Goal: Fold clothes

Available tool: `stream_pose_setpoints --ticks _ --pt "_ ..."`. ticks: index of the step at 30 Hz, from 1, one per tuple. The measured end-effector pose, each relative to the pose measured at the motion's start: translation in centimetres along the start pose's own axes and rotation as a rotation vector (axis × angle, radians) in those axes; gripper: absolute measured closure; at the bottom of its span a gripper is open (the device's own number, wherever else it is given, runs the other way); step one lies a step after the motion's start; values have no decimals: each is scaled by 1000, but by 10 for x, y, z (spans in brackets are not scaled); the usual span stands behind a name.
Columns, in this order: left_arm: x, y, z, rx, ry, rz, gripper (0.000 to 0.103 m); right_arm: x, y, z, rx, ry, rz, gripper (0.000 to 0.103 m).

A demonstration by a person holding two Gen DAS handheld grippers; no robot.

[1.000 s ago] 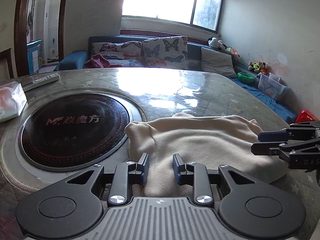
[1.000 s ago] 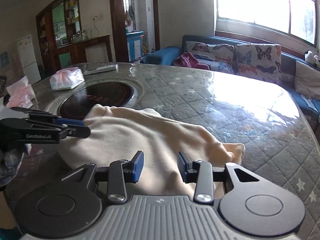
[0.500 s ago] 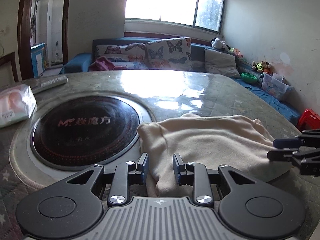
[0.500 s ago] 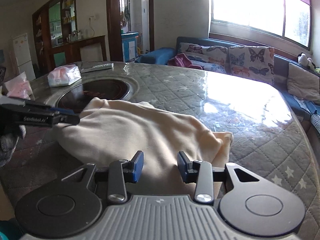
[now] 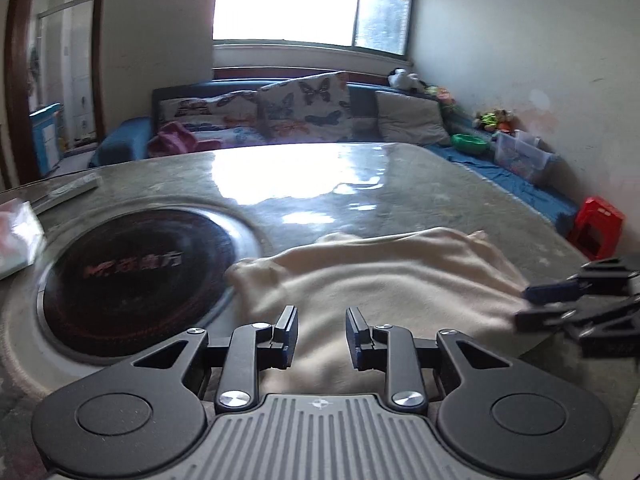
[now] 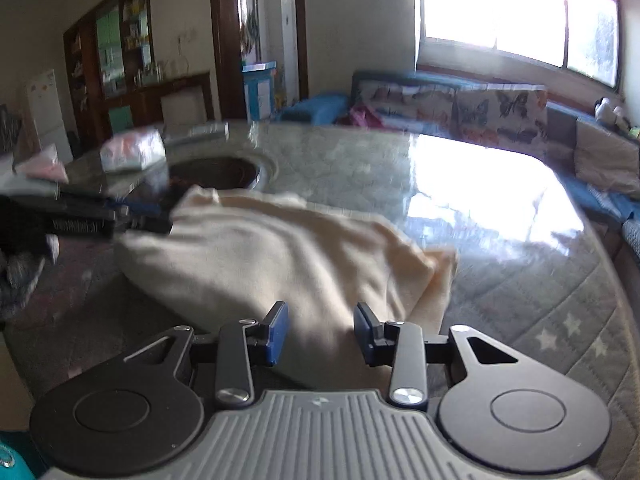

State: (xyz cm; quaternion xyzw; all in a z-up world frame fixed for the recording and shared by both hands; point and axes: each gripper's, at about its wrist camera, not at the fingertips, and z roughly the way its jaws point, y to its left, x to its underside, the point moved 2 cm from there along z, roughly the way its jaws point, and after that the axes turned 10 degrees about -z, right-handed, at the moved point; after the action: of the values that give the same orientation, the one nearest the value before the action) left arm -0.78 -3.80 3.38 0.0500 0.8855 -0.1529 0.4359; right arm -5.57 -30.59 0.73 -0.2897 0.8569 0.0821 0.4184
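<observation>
The cream garment (image 5: 384, 280) lies bunched on the table (image 5: 360, 176) beside the hob (image 5: 136, 276), part-folded at best; left gripper (image 5: 321, 334) and right gripper (image 6: 321, 334) stand apart over it, clamping nothing; flattening and folds remain.

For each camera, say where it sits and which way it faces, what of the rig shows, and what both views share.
Left wrist: on the left tongs, looking forward and down over the cream garment toward the window and sofa; the right tongs enter from the right.
Right wrist: on the right tongs, facing across the garment toward the doorway and cabinet; the left tongs enter from the left.
Shared: garment, round table, black hotplate, butterfly cushions.
</observation>
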Motion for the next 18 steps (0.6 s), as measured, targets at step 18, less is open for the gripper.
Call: stream_pose_setpoints --ticks 18 --pt "10 -68 45 189 92 114 74 -16 -75 53 53 39 160 76"
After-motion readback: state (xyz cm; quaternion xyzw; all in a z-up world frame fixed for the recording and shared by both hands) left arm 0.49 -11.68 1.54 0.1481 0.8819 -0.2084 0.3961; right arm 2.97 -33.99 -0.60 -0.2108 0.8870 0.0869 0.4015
